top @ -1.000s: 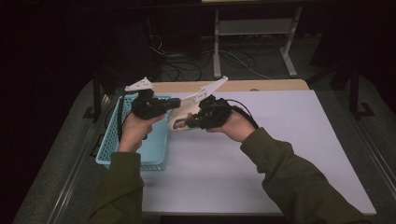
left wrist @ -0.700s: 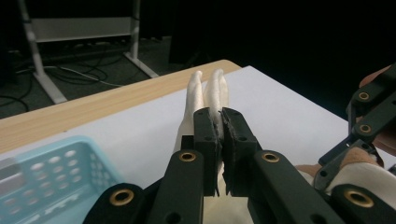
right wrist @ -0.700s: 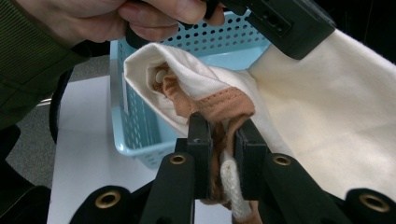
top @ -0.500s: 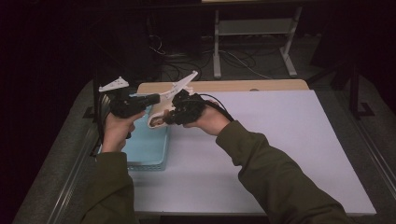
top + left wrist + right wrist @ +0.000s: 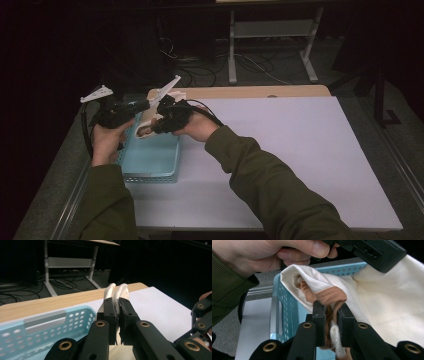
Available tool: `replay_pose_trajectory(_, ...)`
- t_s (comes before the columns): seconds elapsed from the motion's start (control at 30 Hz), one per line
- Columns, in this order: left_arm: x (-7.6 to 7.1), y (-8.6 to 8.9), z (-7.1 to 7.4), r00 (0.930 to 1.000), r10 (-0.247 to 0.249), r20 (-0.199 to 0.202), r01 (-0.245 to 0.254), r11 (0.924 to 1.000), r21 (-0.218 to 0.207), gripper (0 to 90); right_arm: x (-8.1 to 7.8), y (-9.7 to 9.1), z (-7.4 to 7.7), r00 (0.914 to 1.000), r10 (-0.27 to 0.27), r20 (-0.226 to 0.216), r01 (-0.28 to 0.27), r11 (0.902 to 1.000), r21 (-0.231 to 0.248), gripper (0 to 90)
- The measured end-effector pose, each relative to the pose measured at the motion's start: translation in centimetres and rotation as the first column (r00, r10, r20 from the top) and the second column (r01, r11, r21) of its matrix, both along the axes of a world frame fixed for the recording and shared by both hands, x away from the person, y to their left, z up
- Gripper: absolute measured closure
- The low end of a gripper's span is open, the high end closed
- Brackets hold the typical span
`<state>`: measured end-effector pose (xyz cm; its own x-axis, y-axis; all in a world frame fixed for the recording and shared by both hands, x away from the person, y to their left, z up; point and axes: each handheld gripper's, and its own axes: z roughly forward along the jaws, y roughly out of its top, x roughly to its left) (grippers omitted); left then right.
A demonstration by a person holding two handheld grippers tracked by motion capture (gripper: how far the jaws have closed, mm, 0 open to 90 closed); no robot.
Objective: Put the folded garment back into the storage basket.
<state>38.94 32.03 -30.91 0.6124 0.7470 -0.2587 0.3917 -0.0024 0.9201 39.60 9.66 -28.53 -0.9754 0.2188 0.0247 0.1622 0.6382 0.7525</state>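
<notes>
Right now you hold one cream cloth [image 5: 384, 302] between both grippers, above the left end of the light-blue basket [image 5: 150, 160] that sits at the left edge of the desk [image 5: 300, 150]. Your left gripper [image 5: 117, 312] has its jaws pinched nearly together on a thin folded edge of the fabric, which pokes out past the tips; your right gripper [image 5: 331, 322] has its jaws narrow too, clamped on a bunched part with a tan stitched band. To lay the cloth well, I judge you should keep both grips firm, hold the two hands level with each other so the fabric stays taut, and bring it over the middle of the basket before you lower it, so nothing drapes over the perforated wall. The cloth looks soft and limp, off-white with a light-brown hem or lining, folded on itself; what garment it is I cannot tell.
</notes>
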Motion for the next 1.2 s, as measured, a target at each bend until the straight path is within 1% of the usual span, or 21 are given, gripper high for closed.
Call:
replay_pose_trajectory(0.17,0.1,0.8,-0.6,0.9997,0.022,-0.009,-0.022,0.9998,0.0,84.8,0.3,1.5,-0.6,0.9999,0.004,-0.014,-0.004,1.0,-0.002,78.4)
replay_pose_trajectory(0.33,0.4,1.3,-1.4,0.9986,0.042,-0.034,-0.042,0.999,0.013,84.8,0.6,2.7,-1.7,0.9996,0.011,-0.025,-0.012,0.9999,-0.01,78.4)
replay_pose_trajectory(0.37,0.5,1.4,-1.6,0.9982,0.044,-0.041,-0.043,0.9988,0.021,84.8,0.7,2.8,-1.9,0.9994,0.012,-0.033,-0.012,0.9998,-0.013,78.4)
replay_pose_trajectory(0.43,0.6,1.5,-2.0,0.9979,0.041,-0.051,-0.04,0.9989,0.026,84.8,0.8,3.1,-2.5,0.9994,0.011,-0.034,-0.012,0.9997,-0.023,78.4)
replay_pose_trajectory(0.6,0.9,1.9,-2.8,0.9959,0.051,-0.074,-0.049,0.9982,0.036,84.8,1.0,3.7,-3.6,0.9984,0.009,-0.056,-0.011,0.9995,-0.029,78.4)
replay_pose_trajectory(0.7,1.1,2.0,-3.4,0.9939,0.056,-0.095,-0.052,0.998,0.036,84.8,0.9,4.1,-4.3,0.9983,0.014,-0.056,-0.016,0.999,-0.043,78.3)
replay_pose_trajectory(0.9,1.6,1.7,-4.8,0.9886,0.053,-0.141,-0.043,0.9967,0.069,84.7,0.9,4.5,-6.0,0.9968,0.006,-0.08,-0.012,0.9975,-0.069,78.2)
replay_pose_trajectory(1.0,1.8,1.8,-5.2,0.986,0.056,-0.157,-0.046,0.9965,0.07,84.7,0.9,4.6,-6.8,0.9953,0.005,-0.097,-0.013,0.9969,-0.078,78.0)
replay_pose_trajectory(1.03,1.8,1.8,-5.4,0.9855,0.055,-0.161,-0.044,0.9967,0.069,84.7,1.0,4.7,-7.0,0.9963,0.009,-0.086,-0.016,0.9968,-0.078,78.0)
replay_pose_trajectory(1.1,1.8,1.9,-5.6,0.9837,0.053,-0.172,-0.042,0.9967,0.069,84.7,1.0,4.8,-7.4,0.9957,0.005,-0.093,-0.013,0.9963,-0.085,77.8)
replay_pose_trajectory(1.2,2.0,1.8,-5.9,0.9821,0.051,-0.181,-0.038,0.9962,0.079,84.7,0.8,4.9,-7.9,0.9946,0.015,-0.102,-0.025,0.995,-0.097,76.8)
